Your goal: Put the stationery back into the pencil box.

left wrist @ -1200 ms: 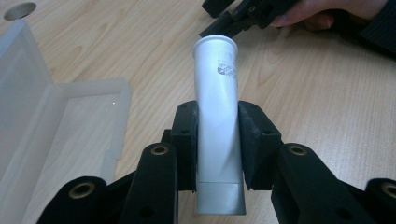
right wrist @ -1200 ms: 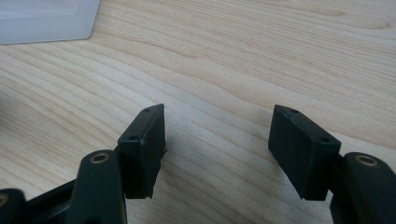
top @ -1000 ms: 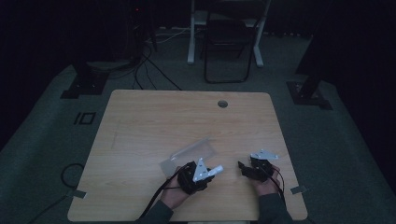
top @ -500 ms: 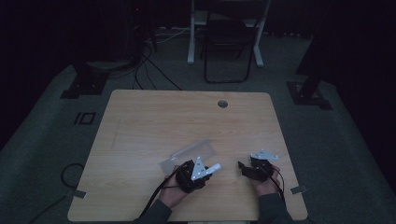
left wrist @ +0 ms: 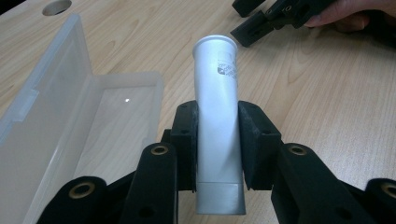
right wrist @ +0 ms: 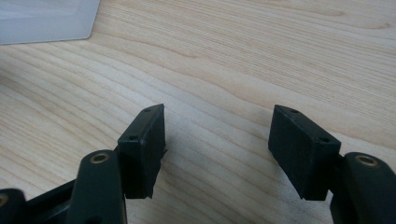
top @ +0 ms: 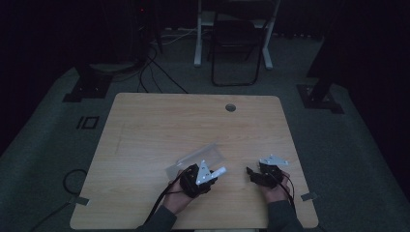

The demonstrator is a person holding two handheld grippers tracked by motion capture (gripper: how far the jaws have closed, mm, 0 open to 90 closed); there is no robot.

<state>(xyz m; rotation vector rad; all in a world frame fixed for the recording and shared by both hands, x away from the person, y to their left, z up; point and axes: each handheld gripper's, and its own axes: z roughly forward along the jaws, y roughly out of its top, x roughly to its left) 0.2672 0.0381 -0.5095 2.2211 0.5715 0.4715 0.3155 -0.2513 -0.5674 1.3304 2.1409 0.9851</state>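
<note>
The left gripper (left wrist: 217,140) is clamping a silver tube (left wrist: 218,116) between its 2 pads, holding it just beside the open clear plastic case (left wrist: 70,116) lying on the wooden table (top: 159,125). The right gripper (right wrist: 217,149) is hovering over bare tabletop, jaws standing apart and gripping nothing.

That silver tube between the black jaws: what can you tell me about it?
The silver tube looks like matte metal-coloured plastic, with a flared round end pointing away from the camera, small dark print near that end and a flat crimped end nearest us. The left gripper is shut on its middle, both pads pressing its sides. It sits above the wooden table, just right of an open clear plastic case.
</note>
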